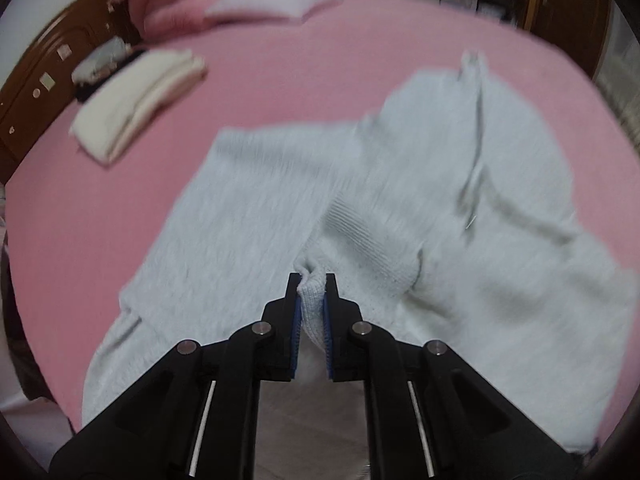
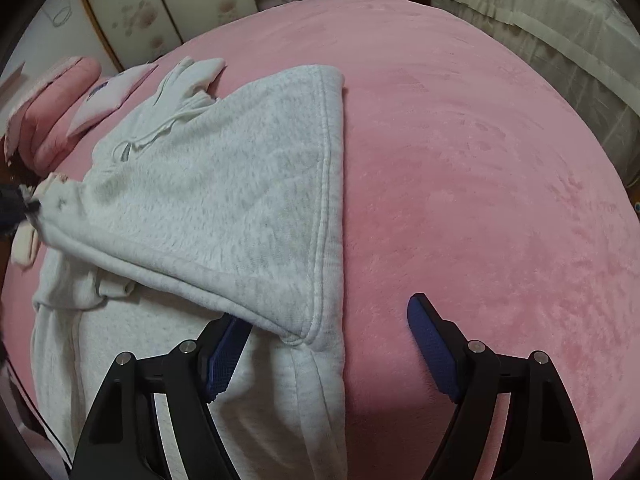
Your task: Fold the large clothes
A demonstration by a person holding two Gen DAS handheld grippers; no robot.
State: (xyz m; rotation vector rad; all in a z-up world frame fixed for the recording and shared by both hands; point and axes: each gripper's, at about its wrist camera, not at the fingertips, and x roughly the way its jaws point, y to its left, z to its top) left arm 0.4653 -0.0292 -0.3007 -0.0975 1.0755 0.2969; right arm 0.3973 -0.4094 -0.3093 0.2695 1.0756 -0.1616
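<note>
A: Your left jaws were nearly closed, pinching a ribbed cuff (image 1: pixel 313 300) between the blue pads (image 1: pixel 295 320). The left gripper (image 1: pixel 312 280) held it lifted just above the rest of the hoodie (image 1: pixel 256 216).

B: And your right jaws?

A: Wide apart, holding nothing. The right gripper (image 2: pixel 332 320) hung over the hoodie's (image 2: pixel 224 208) edge: one pad (image 2: pixel 228 348) tucked under the lifted fold, the other pad (image 2: pixel 432 344) over bare blanket (image 2: pixel 480 160).

B: Where did the hoodie lie?

A: Spread across the pink blanket (image 1: pixel 280 80), one panel folded over with a stitched hem (image 2: pixel 326 184) running toward your right gripper. The drawstring (image 2: pixel 160 132) lay near the pillows (image 2: pixel 60 96). A folded pile (image 1: pixel 136 100) sat well apart, toward the headboard (image 1: pixel 52 68).

B: What could have gone wrong from there?

A: I'd judge three things. You gripped only the cuff, so pulling too far would likely have dragged the sleeve and shifted the body, undoing the fold. Your right gripper had no hold, so nothing pinned the corner; the fleece probably slides readily on that plush blanket. And had you closed the right jaws where they stood, you might have caught blanket along with the hem.

B: Anything uncertain?

A: The left view was blurred, so I couldn't tell how many layers you had pinched.
</note>
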